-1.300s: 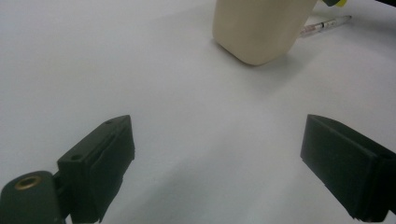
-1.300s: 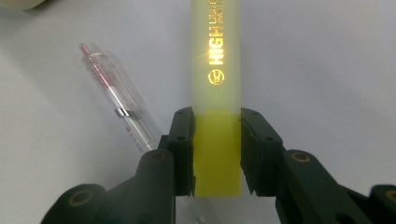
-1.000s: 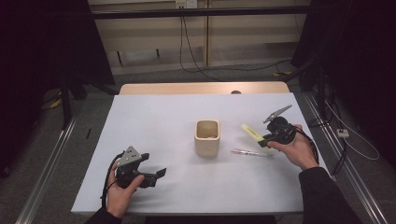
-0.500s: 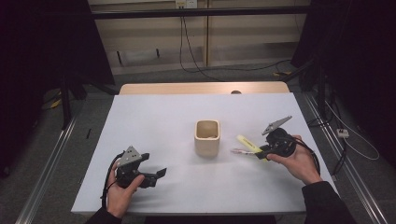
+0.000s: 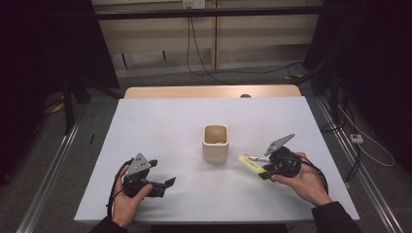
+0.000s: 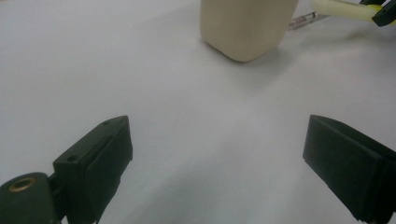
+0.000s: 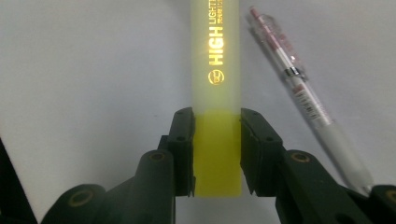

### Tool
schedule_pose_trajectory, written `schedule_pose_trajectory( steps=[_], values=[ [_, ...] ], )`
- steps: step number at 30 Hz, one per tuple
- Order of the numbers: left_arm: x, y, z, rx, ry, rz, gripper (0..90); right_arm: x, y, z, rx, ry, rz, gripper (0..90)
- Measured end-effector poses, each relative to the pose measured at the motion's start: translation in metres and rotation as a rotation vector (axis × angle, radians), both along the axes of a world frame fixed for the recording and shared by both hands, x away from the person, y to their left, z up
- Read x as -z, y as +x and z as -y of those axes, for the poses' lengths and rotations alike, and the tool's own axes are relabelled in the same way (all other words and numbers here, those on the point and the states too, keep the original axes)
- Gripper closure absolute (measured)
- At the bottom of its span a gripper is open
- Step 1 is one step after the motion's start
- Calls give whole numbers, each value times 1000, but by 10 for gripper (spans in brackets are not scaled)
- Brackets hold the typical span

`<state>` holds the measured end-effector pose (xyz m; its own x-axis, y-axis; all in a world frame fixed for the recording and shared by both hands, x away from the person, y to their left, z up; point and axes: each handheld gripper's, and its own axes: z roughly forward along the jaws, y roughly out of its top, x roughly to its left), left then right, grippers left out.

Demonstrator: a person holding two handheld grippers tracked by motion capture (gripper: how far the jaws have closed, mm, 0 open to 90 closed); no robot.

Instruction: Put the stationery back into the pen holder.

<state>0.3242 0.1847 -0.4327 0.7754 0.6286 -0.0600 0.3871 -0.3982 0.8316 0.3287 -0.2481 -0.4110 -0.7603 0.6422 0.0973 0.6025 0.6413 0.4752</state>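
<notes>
A yellow highlighter (image 7: 215,93) is clamped by its lower end between the jaws of my right gripper (image 7: 216,154); its body sticks out toward the beige square cup (image 5: 215,143) in the high view, where the highlighter (image 5: 250,165) hangs just right of the cup. A clear pen (image 7: 303,98) lies on the table beside it, seen as the pen (image 5: 253,158) under the right gripper (image 5: 265,172). My left gripper (image 5: 163,184) rests at the front left, jaws wide apart with nothing between them; the cup (image 6: 245,25) stands ahead of the left gripper (image 6: 219,172).
The white table (image 5: 160,131) has a wooden strip (image 5: 209,91) along its far edge. Cables trail from both grippers. Dark floor, metal rails and black stands surround the table.
My right gripper has carried the highlighter left and toward the front, closer to the cup. The pen stays on the table. The left gripper has not moved.
</notes>
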Motion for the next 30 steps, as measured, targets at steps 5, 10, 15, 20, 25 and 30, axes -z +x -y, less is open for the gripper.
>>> schedule_pose_trajectory(
  steps=[5, 10, 15, 20, 25, 30],
  values=[
    [-1, -3, 4, 19, 21, 19, 78, 1, -7, -10, -33, 6, -15, 676],
    [-2, -4, 9, 26, 39, 38, 78, 2, -10, -20, -60, 6, -20, 676],
    [-4, -3, 19, 52, 58, 78, 77, 6, -10, -30, -91, 2, -24, 676],
    [-5, -2, 36, 101, 75, 84, 70, 7, -9, -39, -116, 5, -33, 676],
    [-9, -3, 52, 126, 130, 132, 67, 8, -7, -46, -134, 5, -36, 676],
    [-9, -2, 72, 215, 207, 134, 65, 8, -6, -50, -151, 7, -44, 676]
  ],
)
